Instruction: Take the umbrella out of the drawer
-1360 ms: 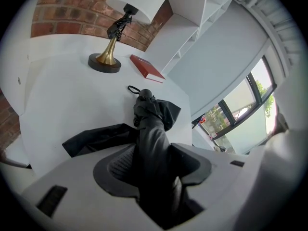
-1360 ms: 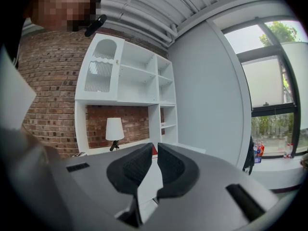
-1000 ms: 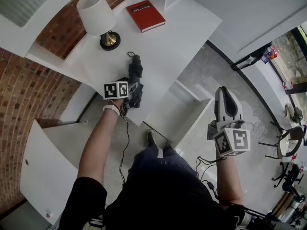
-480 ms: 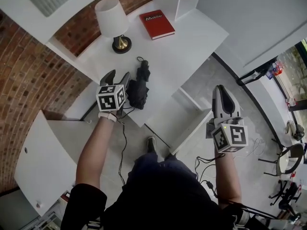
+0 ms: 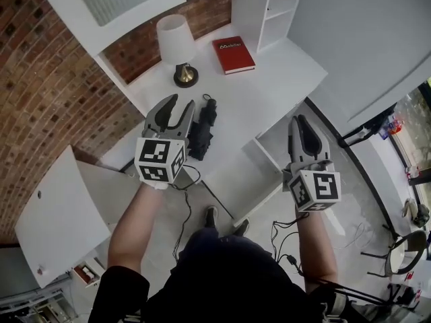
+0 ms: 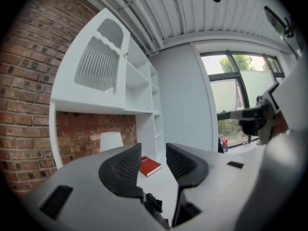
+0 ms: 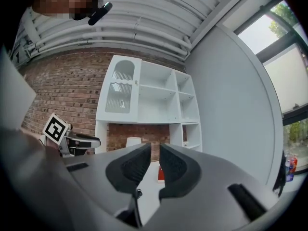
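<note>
Jaws of left gripper (image 5: 178,102) have just been closing: narrowly apart, empty. Right gripper (image 5: 301,121) jaws: closed to a slit, empty. Folded black fabric umbrella (image 5: 202,130) lies on white worktop (image 5: 269,79), outside the open white drawer (image 5: 237,175). Keep both grippers clear of it.

The white desk top (image 5: 276,93) lies bare to the right of the folded umbrella (image 5: 202,130), up to the red book (image 5: 233,54). A lamp (image 5: 176,46) blocks the far left and a shelf unit (image 5: 266,9) the far right. The open drawer (image 5: 239,179) juts out on the near side.
</note>
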Demonstrator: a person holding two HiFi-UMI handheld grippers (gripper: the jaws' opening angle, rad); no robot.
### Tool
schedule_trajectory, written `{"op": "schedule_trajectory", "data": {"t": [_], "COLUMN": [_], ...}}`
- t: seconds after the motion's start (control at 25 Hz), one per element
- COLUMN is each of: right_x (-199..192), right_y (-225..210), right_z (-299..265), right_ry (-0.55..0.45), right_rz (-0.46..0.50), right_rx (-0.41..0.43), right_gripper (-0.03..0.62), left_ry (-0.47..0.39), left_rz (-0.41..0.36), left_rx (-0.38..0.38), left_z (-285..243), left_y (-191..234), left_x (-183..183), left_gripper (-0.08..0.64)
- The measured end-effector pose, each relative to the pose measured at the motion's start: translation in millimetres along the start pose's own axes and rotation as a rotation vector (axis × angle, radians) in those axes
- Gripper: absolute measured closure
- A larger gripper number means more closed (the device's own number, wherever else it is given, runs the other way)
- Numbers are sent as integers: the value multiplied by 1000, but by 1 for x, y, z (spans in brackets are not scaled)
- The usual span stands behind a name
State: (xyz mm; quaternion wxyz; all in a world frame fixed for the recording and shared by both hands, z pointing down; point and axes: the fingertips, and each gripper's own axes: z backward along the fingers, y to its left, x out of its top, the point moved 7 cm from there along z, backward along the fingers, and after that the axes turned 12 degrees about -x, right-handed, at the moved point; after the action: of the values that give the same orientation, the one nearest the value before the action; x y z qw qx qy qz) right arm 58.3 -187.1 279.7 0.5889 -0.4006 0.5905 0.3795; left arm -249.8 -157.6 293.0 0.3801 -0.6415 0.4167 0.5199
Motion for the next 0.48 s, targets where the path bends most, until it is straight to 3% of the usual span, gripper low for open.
{"op": "schedule_trajectory", "data": {"t": [0.2,0.48], "right_x": [16,43], "right_y": [4,2], "right_z": [2,16], "right_ry": [-40,-101], "right_rz": [7,12], "right_rx": [52,110], "right_gripper": [537,538], "left_ry": [-103,-196], "left_rz": [-30,-7], "left_rx": [40,94], "left_z": [24,53], "left_y": [-32,-65], "left_x": [42,70], "left_gripper": [427,430]}}
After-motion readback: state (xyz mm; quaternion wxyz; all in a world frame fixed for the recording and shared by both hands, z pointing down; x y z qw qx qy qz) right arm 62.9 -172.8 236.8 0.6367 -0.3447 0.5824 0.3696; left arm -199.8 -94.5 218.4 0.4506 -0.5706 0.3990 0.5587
